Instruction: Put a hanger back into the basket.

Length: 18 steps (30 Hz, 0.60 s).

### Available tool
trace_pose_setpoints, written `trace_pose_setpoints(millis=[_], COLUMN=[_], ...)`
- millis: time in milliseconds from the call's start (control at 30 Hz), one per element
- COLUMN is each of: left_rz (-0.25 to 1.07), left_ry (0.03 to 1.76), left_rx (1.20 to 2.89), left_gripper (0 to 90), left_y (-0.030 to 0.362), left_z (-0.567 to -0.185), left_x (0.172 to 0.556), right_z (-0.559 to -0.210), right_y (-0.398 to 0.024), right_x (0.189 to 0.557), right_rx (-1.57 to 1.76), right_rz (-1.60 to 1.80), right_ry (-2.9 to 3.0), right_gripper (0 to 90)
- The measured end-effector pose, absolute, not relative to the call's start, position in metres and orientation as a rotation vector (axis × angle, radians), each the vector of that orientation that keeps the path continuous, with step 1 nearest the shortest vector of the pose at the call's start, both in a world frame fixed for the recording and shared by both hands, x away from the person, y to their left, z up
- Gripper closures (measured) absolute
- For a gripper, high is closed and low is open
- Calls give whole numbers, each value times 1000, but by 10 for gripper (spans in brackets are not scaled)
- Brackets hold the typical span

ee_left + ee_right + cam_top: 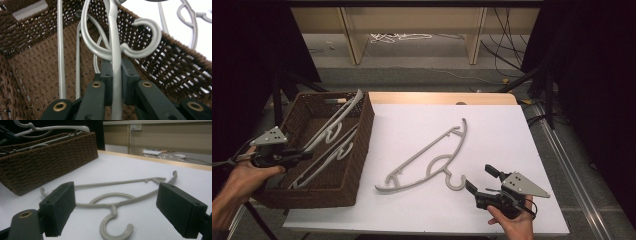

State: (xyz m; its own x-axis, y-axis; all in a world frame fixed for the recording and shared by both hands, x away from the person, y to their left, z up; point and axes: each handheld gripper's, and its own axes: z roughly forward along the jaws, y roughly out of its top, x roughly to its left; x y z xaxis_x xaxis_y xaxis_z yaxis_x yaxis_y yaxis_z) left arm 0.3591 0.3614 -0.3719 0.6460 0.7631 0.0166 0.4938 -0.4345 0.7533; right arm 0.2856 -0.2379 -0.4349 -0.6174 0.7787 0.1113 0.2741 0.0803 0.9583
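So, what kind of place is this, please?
Probably a lab or workshop recording bench: a white-topped table bearing one grey hanger and a wicker basket, loose cables on the floor, dark curtains around.

Dark brown woven basket (pixel 357 150), open weave showing light through. Pale grey hangers (pixel 329 132) inside it, another grey hanger (pixel 432 160) on the white tabletop (pixel 492 130). Both claws black, left claw (pixel 304 154), right claw (pixel 479 180), brass-coloured rivets.

The white table (pixel 492 125) is lying flat, with a wooden strip (pixel 437 98) showing along its far edge. Beyond the table, a tangle of white cable (pixel 399 37) is lying on the floor between two wooden posts (pixel 352 35). Black cables (pixel 507 47) are trailing toward the table's far right corner.
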Motion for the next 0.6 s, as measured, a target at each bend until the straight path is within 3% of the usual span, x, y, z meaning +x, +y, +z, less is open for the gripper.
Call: trace_pose_setpoints(millis=[600], left_rz=[358], left_ry=[992], left_rx=[2288], left_gripper=[813], left_y=[358], left_z=[-390], left_x=[377], right_z=[-436], right_y=[-236], right_x=[286], right_rx=[1034], right_rz=[1565], right_ry=[1927], right_gripper=[167])
